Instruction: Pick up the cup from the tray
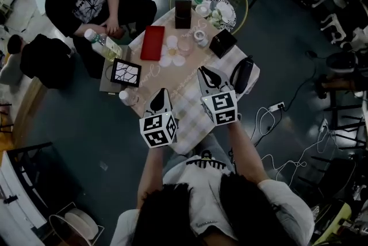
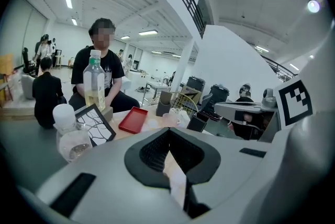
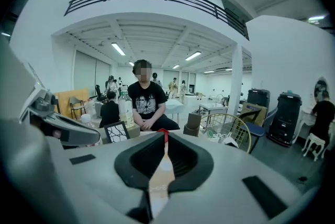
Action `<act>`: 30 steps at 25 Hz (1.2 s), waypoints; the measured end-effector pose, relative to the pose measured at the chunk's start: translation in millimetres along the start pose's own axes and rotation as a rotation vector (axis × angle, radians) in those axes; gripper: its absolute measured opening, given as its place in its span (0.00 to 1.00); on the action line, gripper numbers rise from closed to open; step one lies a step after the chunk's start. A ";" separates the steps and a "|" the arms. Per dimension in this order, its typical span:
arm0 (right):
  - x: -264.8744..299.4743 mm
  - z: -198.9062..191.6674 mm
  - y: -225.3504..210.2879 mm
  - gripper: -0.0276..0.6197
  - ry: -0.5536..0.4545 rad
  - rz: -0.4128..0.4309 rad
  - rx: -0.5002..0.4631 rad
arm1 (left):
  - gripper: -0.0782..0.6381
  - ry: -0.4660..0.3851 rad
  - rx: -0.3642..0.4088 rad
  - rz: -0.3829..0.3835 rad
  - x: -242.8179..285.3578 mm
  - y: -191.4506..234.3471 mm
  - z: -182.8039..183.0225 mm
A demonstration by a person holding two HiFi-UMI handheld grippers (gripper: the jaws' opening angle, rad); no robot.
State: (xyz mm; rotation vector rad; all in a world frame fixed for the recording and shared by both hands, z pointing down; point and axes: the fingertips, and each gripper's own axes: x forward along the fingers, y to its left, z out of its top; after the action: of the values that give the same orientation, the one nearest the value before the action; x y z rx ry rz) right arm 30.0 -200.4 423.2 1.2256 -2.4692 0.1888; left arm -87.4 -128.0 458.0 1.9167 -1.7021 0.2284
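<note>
- Cup: a clear one, well ahead of both claws on the far half of the table. It stands on the cloth just beside the red tray, on the side nearer the right claw. The tray itself looks bare.
- Close around the cup lie pale discs, and a white cup stands just beyond it.
- The left claw has its jaws together with nothing between them. The right claw is the same, closed and empty. Both are held over the near end of the table and point toward the cup.
- Risk: a claw that arrives closed would probably shove the light cup over, or into the discs, instead of straddling it.
- Risk: the neighbours crowd the cup, so wide jaws may catch the white cup or the tray's rim.
- Risk: a small jar stands just left of the left claw, and a careless swing could knock it.
- Surface: a small table under a checked cloth, also carrying a picture frame, a bottle and two black boxes.
- Room: a dark floor, with cables to the right of the right claw. A seated person is far ahead on the left.
</note>
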 end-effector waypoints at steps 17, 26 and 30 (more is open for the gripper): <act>-37.9 -12.2 37.8 0.05 0.037 -0.005 0.005 | 0.12 -0.031 0.038 -0.031 -41.7 0.3 1.7; -44.4 -30.2 47.0 0.05 0.089 -0.021 0.028 | 0.12 -0.025 0.032 -0.016 -47.5 5.8 -5.8; -50.0 -37.6 50.4 0.05 0.097 -0.022 0.054 | 0.12 -0.012 0.047 -0.010 -52.7 7.8 -12.1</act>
State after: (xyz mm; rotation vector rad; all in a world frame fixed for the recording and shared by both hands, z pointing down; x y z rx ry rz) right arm 27.9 -122.1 440.7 1.2352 -2.3809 0.3043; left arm -101.5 -76.9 445.1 1.9636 -1.7086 0.2553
